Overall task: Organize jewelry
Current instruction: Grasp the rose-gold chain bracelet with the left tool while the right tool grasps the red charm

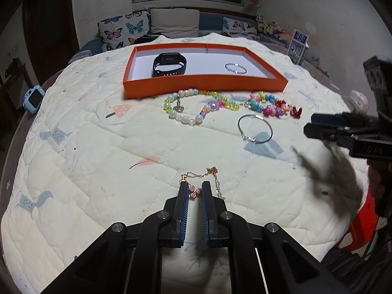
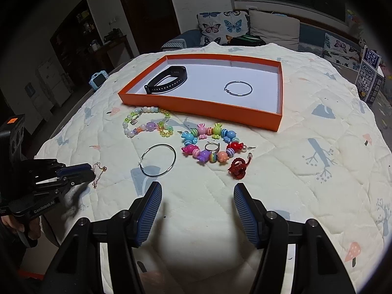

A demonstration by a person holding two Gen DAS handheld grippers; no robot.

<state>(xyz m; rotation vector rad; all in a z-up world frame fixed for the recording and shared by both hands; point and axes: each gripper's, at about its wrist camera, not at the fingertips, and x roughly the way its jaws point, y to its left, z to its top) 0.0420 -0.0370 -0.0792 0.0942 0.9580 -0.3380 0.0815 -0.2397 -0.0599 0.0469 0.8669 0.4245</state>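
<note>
- Left wrist view: cream quilted bedspread [image 1: 85, 147] filling most of the frame.
- Orange tray [image 1: 205, 83] lying at its far side, holding a black watch [image 1: 170, 65] and a thin silver hoop [image 1: 235, 68].
- Two beaded bracelets, pastel [image 2: 147, 125] and candy-coloured [image 2: 210, 144], just in front of the tray; larger silver hoop [image 2: 158, 160] nearer.
- Left gripper [image 1: 195, 191] low on the quilt, jaws narrowed around the rose-gold necklace [image 1: 198, 175] pendant; grip itself unclear.
- Right gripper [image 2: 197, 191] spread wide, holding nothing.
</note>
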